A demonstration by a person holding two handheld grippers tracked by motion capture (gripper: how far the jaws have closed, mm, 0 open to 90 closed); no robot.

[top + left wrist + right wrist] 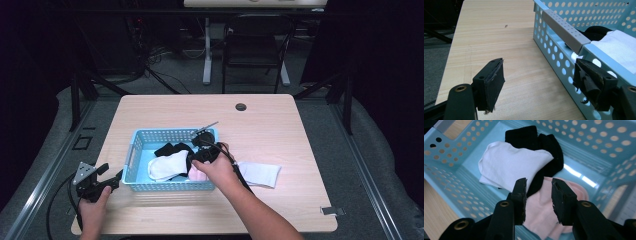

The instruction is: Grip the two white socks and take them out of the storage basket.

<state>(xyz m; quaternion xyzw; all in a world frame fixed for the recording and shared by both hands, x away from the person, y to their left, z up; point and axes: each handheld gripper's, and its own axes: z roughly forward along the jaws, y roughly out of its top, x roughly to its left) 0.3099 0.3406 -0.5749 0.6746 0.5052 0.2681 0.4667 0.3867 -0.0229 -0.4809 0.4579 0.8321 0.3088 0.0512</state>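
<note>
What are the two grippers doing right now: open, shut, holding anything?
Left gripper: open, empty, one of its jaws beside the blue basket wall.
Right gripper: open, holding nothing, over the pink sock in the basket.

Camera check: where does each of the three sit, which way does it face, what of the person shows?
High view: above the person's side, looking forward and down at the table; both forearms, left hand-held gripper.
Left gripper view: rides the left hand-held gripper, faces the basket outer wall; open jaws.
Right gripper view: rides the right hand-held gripper, looks down into the basket at white sock, black sock, pink sock.
Shared: basket, white sock.
</note>
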